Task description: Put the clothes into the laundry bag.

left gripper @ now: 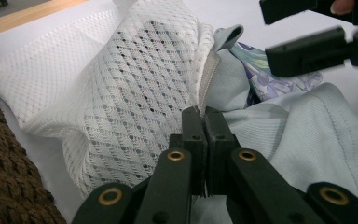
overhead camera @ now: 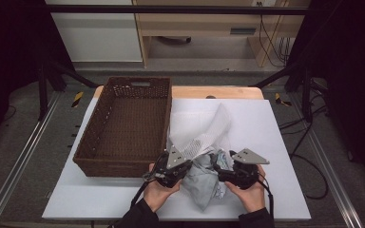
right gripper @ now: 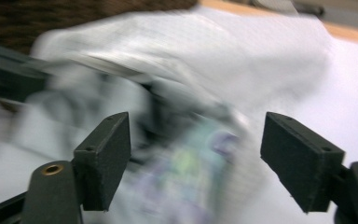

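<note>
I see the white counter (overhead camera: 275,142) with open room on its right half and along the near edge, while the left half is taken by the brown wicker basket (overhead camera: 123,128), whose near wall stands just beside my left hand-held gripper (overhead camera: 173,166). The counter's far edge ends at a wooden strip, and beyond it the floor drops away.

The white mesh laundry bag (overhead camera: 202,130) lies in the middle of the counter, just right of the basket, its body stretching away from me toward the far edge. A pale grey garment (overhead camera: 202,183) spills from its near mouth toward me, with a patterned cloth (left gripper: 265,77) tucked beside it.

In the left gripper view, the left hand-held gripper has its jaws pressed together on the mesh bag's hemmed mouth edge (left gripper: 205,84), pinching that rim where it meets the grey garment. The basket's weave sits at the lower left corner of that view, close by.

My right hand-held gripper (overhead camera: 223,166) sits just right of the bag's mouth, its jaws spread wide. The right gripper view is blurred, but the patterned cloth lies between the pads (right gripper: 105,158) with neither pad pressing on it.
</note>
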Available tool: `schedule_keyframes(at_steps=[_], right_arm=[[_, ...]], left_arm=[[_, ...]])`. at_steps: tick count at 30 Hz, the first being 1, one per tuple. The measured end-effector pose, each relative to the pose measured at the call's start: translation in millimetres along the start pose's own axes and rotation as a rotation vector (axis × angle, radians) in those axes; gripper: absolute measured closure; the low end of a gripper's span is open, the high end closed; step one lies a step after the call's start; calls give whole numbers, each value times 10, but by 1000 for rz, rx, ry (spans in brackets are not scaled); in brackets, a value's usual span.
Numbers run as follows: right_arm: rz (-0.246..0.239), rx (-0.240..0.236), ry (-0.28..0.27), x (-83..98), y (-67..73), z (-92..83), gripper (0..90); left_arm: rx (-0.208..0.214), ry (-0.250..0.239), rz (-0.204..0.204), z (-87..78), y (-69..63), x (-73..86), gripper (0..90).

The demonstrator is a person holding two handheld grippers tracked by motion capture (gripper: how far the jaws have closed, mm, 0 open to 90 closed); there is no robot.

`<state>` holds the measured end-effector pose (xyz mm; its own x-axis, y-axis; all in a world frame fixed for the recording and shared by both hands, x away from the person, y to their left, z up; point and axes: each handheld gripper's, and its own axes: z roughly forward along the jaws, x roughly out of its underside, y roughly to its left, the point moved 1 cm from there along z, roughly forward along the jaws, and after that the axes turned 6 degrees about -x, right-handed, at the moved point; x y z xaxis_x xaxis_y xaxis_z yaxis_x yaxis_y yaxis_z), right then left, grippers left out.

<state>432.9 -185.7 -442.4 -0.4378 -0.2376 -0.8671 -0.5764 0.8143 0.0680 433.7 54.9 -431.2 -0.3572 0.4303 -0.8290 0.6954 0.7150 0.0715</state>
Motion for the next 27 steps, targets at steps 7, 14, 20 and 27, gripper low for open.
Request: schedule_keyframes(at_steps=[7, 14, 20, 27], right_arm=[[47, -78, 48, 128, -129, 267, 468], [-14, -184, 18, 35, 42, 191, 841], [-143, -282, 24, -77, 420, 264, 844], [-118, -115, 72, -92, 347, 694, 827]], left_arm=[[8, 12, 0, 35, 2, 16, 881], [18, 10, -31, 27, 41, 6, 881], [28, -49, -46, -109, 44, -88, 884], [45, -69, 7, -197, -72, -125, 886]])
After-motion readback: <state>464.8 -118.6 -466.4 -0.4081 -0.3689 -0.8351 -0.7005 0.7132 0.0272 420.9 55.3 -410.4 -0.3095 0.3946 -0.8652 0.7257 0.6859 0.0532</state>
